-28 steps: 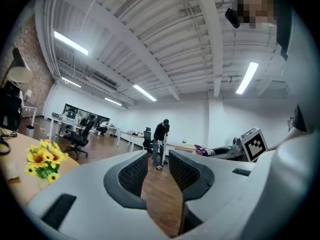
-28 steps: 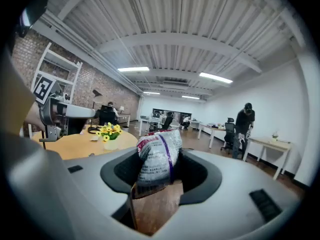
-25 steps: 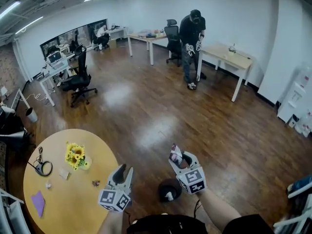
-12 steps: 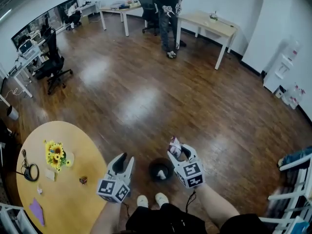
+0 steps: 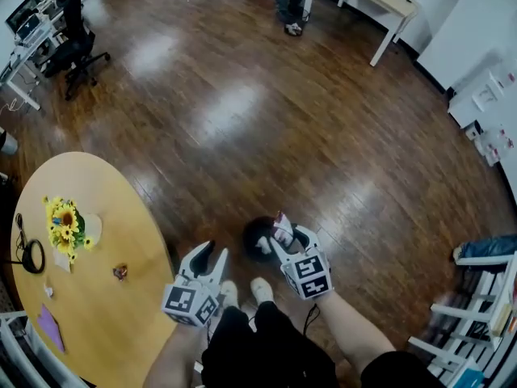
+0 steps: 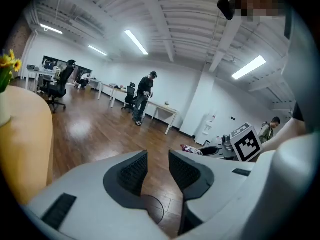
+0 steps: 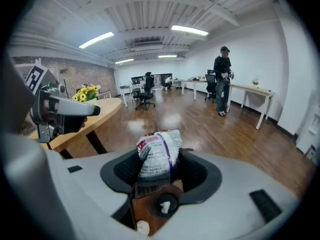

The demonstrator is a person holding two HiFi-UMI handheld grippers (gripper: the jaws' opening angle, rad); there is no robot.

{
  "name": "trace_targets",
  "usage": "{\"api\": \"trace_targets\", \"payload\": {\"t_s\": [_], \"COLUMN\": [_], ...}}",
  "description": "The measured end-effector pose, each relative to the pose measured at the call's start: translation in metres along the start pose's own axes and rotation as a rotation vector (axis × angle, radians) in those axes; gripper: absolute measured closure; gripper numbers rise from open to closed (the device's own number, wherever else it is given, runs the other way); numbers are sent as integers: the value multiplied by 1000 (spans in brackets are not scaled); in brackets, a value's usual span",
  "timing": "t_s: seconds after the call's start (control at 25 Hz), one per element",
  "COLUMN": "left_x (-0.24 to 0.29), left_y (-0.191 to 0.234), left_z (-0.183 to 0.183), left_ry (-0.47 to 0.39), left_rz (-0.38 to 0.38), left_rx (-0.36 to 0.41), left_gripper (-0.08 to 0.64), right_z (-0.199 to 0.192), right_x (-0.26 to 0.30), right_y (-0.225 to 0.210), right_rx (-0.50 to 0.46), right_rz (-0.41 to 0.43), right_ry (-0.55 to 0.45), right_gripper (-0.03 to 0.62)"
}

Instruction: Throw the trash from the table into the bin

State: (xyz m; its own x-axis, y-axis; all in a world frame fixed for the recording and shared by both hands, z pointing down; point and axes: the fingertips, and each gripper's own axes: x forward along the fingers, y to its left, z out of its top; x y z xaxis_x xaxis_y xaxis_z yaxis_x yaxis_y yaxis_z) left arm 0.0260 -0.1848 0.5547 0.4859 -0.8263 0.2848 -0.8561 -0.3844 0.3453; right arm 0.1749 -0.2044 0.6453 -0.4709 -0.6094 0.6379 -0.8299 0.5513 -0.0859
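Bin (image 5: 251,231) half hidden behind right hand-held gripper (image 5: 288,234); tiny tabletop object (image 5: 119,272) unidentifiable.

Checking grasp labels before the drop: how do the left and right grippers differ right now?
Left gripper is empty, fingers apart with only floor between; right gripper is shut on a crinkled snack packet. Head view: right gripper sits over the black bin, left gripper off to its side near the round table. Both are the same white build.

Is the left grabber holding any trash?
No, the left gripper is empty: its dark padded jaws stand apart with only brown wooden floor between them.
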Motion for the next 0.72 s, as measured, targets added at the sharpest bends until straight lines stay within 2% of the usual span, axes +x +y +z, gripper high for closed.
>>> {"api": "trace_targets", "payload": {"t_s": [0.4, 0.72], "left_x": [24, 33], "left_y": [26, 45], "left_z": [-89, -132], "left_ry": [143, 186], "left_rz": [48, 102], "left_rx": [-111, -147], "left_gripper": [440, 440], "right_z": [-116, -165], "right_x": [60, 102], "right_y": [8, 4], "right_rx": [29, 16], "right_rz": [69, 90], "right_ry": [259, 341], "right_gripper": [373, 371]}}
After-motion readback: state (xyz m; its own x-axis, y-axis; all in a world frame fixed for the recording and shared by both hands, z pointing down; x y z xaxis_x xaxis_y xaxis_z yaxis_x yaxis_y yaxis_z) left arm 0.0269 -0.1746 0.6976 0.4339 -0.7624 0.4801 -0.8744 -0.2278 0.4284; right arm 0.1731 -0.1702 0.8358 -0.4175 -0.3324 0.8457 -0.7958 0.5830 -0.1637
